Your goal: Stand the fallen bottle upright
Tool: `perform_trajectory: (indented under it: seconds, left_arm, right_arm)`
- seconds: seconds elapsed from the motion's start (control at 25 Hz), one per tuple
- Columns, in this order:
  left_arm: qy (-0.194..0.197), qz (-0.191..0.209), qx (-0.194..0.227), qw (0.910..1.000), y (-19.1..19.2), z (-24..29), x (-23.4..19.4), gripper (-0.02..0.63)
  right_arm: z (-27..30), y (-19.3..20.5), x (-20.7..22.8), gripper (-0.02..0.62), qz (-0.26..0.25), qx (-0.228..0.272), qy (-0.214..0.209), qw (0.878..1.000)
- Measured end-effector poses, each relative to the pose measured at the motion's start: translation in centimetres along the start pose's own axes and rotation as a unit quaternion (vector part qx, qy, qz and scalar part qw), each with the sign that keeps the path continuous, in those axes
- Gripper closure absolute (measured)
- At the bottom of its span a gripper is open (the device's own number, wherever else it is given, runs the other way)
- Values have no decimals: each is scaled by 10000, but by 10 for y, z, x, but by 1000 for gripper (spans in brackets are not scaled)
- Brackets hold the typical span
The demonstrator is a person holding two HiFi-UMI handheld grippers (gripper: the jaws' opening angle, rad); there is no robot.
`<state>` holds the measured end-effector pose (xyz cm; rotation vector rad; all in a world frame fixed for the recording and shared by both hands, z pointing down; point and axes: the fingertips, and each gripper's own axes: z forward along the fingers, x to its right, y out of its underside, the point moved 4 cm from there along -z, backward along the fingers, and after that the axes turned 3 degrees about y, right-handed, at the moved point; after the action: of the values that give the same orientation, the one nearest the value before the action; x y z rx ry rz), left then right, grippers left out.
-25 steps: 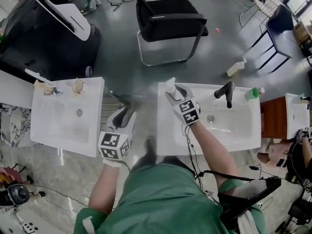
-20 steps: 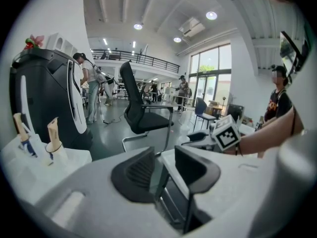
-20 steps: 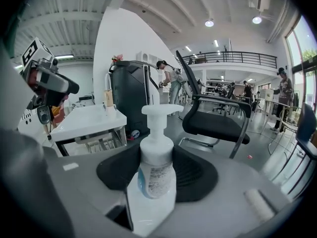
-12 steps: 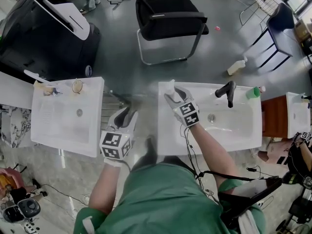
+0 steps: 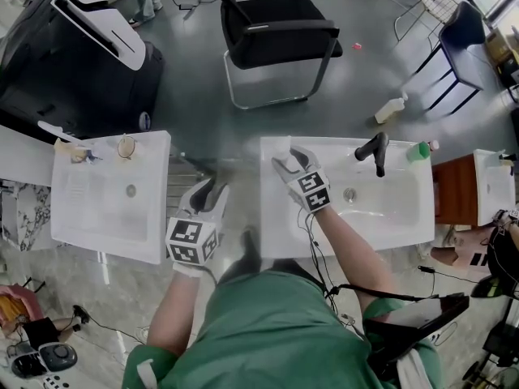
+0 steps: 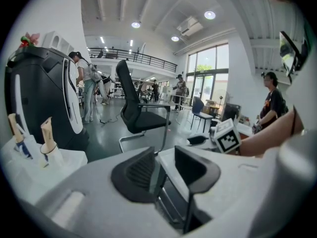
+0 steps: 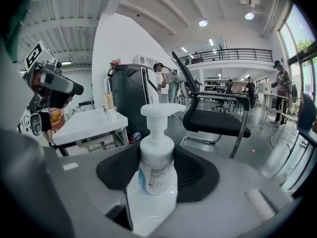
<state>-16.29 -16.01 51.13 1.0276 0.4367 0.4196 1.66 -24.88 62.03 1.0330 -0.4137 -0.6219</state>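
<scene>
Right gripper (image 5: pixel 289 160): jaws closed on the white pump bottle (image 7: pixel 157 168), dark pads pressing its body from both sides. Bottle upright, pump head on top, printed label facing the camera. From the head view it stands at the back left corner of the right washbasin (image 5: pixel 280 225), well left of the black faucet (image 5: pixel 375 151) and the green bottle (image 5: pixel 419 151).

Left gripper (image 6: pixel 161 175): jaws a narrow gap apart, nothing between them. It is held over the gap between the two washbasins, apart from the pump bottle. Black office chair (image 5: pixel 272 31) on the floor beyond
</scene>
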Motion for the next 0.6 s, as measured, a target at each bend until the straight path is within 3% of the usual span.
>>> perform_trajectory:
  seconds: [0.24, 0.6]
  left_arm:
    - [72, 25, 19, 10000, 1, 3, 8, 480]
    - [163, 8, 37, 9999, -2, 7, 12, 480]
  right_arm:
    - [-6, 5, -3, 385, -73, -23, 9, 10000]
    - [-30, 4, 6, 365, 245, 70, 126, 9996]
